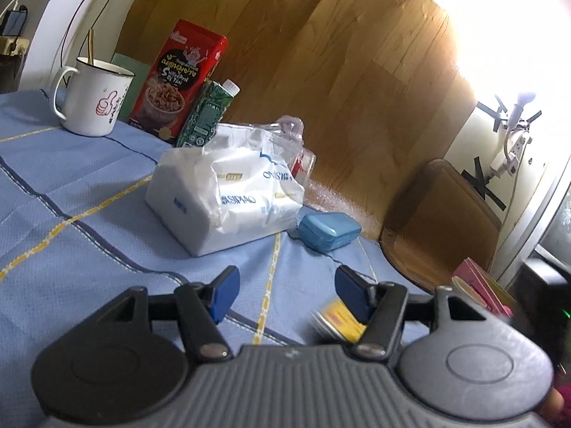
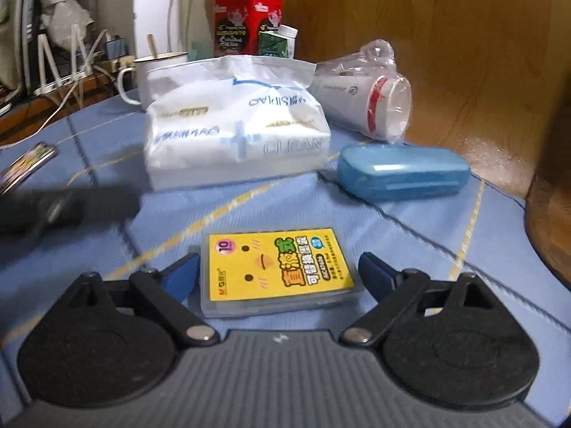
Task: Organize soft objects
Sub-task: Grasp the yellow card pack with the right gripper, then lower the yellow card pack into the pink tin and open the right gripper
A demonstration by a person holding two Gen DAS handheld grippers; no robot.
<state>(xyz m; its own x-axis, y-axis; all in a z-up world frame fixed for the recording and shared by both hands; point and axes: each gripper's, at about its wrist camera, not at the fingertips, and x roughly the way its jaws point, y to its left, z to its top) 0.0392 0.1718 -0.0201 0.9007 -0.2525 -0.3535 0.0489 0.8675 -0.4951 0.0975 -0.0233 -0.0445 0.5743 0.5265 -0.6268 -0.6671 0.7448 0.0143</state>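
Note:
A soft white tissue pack (image 1: 221,196) (image 2: 232,132) lies in the middle of the blue checked cloth (image 1: 71,214). My left gripper (image 1: 287,294) hovers short of it, open, with nothing between its blue pads (image 1: 225,296). My right gripper (image 2: 280,276) is open and low over the cloth (image 2: 410,235). A flat clear box with a yellow label (image 2: 278,267) lies on the cloth between its fingers, and neither pad presses on it. In the left wrist view the yellow box (image 1: 339,321) shows only in part behind the right finger.
Right of the tissue pack lie a blue hard case (image 2: 403,171) (image 1: 328,232) and plastic-wrapped cups (image 2: 364,103). Behind stand a white mug (image 1: 92,96), a red tin (image 1: 178,78) and a green carton (image 1: 207,114). A brown chair (image 1: 446,214) borders the right edge. A dark blurred shape (image 2: 64,207) crosses the left.

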